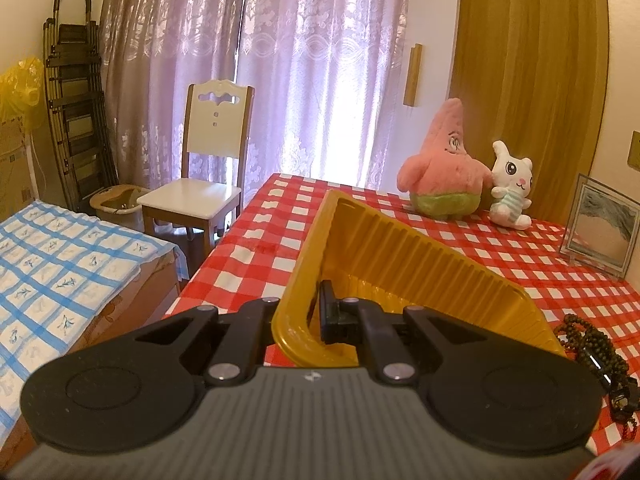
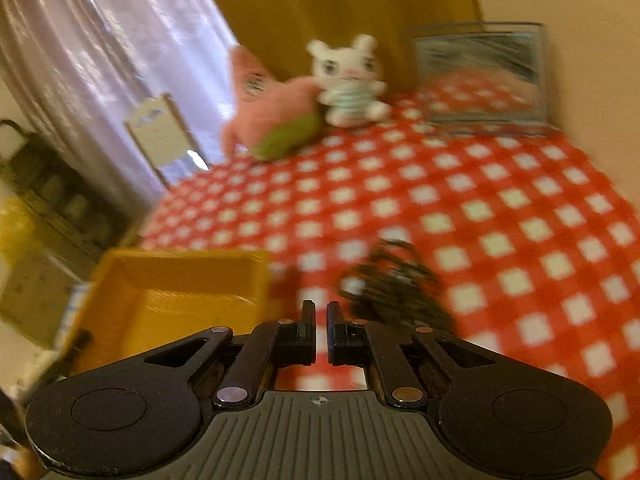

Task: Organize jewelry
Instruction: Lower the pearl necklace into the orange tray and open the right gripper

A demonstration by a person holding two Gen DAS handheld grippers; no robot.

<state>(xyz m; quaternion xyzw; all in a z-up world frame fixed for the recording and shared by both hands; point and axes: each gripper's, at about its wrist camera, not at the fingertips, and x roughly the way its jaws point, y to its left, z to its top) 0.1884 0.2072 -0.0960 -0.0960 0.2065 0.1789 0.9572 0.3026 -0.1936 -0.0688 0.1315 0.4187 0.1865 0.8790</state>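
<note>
A yellow ribbed plastic tray (image 1: 400,256) rests tilted on the red-and-white checked tablecloth, with one side lifted. My left gripper (image 1: 314,294) is shut on the tray's near wall; one finger (image 1: 327,312) shows inside the tray and the other is hidden behind the wall. A string of dark brown beads (image 1: 596,346) lies on the cloth to the tray's right. In the blurred right wrist view my right gripper (image 2: 321,308) is shut with nothing between its fingers. It hangs over the cloth between the tray (image 2: 172,280) and the bead pile (image 2: 396,284), which lies just ahead to the right.
A pink star plush (image 1: 444,176) and a white rabbit plush (image 1: 512,188) stand at the table's back. A framed picture (image 1: 600,228) leans at the back right. A white chair (image 1: 200,184) and a blue-checked bed (image 1: 60,260) lie beyond the table's left edge.
</note>
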